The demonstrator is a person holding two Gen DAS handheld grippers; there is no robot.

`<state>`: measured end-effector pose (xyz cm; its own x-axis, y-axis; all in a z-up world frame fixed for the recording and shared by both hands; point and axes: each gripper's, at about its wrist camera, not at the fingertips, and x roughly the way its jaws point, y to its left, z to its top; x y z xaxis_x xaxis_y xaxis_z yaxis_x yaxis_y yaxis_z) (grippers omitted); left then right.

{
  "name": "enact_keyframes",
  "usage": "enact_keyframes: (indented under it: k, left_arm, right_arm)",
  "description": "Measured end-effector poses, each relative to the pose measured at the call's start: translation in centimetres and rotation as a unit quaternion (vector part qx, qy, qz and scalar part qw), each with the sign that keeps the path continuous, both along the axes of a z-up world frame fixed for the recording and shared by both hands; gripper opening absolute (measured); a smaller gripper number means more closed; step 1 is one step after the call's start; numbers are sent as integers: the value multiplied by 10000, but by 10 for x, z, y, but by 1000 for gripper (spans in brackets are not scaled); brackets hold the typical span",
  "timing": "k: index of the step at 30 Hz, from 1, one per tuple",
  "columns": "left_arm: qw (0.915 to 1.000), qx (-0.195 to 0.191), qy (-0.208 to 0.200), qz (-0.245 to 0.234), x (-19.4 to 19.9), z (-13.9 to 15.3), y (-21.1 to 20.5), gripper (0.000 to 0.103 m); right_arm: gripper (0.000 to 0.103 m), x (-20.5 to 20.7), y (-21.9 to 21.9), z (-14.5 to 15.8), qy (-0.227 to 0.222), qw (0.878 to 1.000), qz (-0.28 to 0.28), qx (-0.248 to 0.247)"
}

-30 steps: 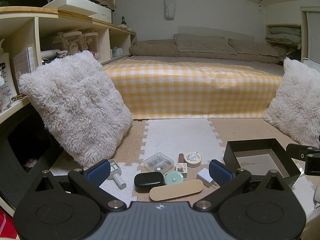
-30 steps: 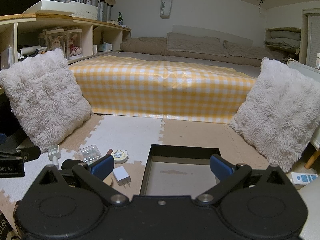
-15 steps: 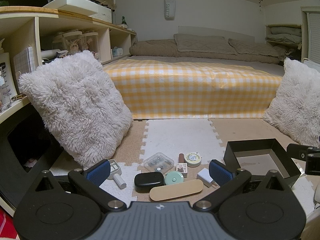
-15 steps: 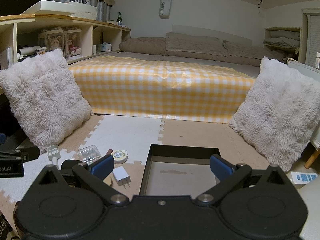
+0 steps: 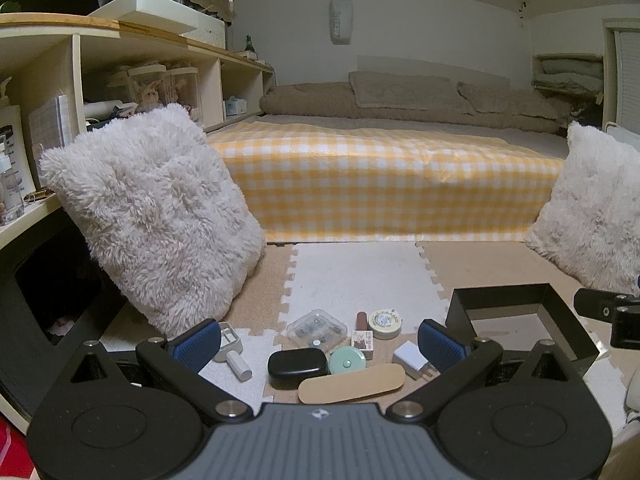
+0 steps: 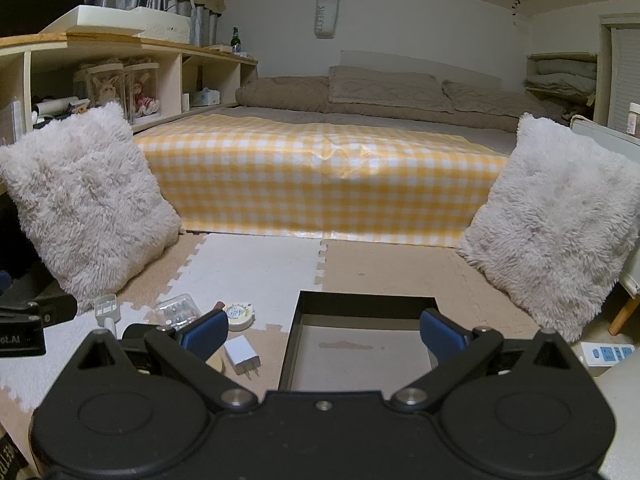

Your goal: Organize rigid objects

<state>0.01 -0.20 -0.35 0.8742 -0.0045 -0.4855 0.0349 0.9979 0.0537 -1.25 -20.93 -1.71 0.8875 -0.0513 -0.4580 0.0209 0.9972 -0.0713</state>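
Nothing sorted: the black rectangular tray (image 6: 366, 348) holds no objects, and the small items, black oval case (image 5: 298, 363) included, lie beside it on the mat. The left gripper (image 5: 318, 344) and right gripper (image 6: 324, 332) both stand spread wide, grasping nothing.

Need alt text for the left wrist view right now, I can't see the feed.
The open left claw hovers low over small items on a foam floor mat: a black case, tan case, mint disc, clear box and white charger. An empty black tray sits to the right.
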Motion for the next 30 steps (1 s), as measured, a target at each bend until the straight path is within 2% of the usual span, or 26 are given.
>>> enact_keyframes:
  k: [7,14,18,23,26,30]
  left_arm:
    - [9999,-91,-78,35,6,15,6,103]
    - [9996,-15,-266,88,21,30,7,103]
    - [9992,173,-340,150,36,35,7,103]
    - [9991,172,-321,217,59,43,14,103]
    - [9986,212,-340,344,78,44,21,103]
    - [9985,321,-206,391,101,39,30,103]
  right_arm:
    - [103,7,-14,12,-20,9994,-263,215]
    - [103,22,-38,24,-327,9977,-528,256]
    - [103,41,-59,27,-302,9971,-587,378]
    - [103,68,-84,26,-376,9957,-692,479]
    - [103,90,-96,21,-122,9955,-848,408]
    - [103,120,-105,0,461,9938,-1002,-103]
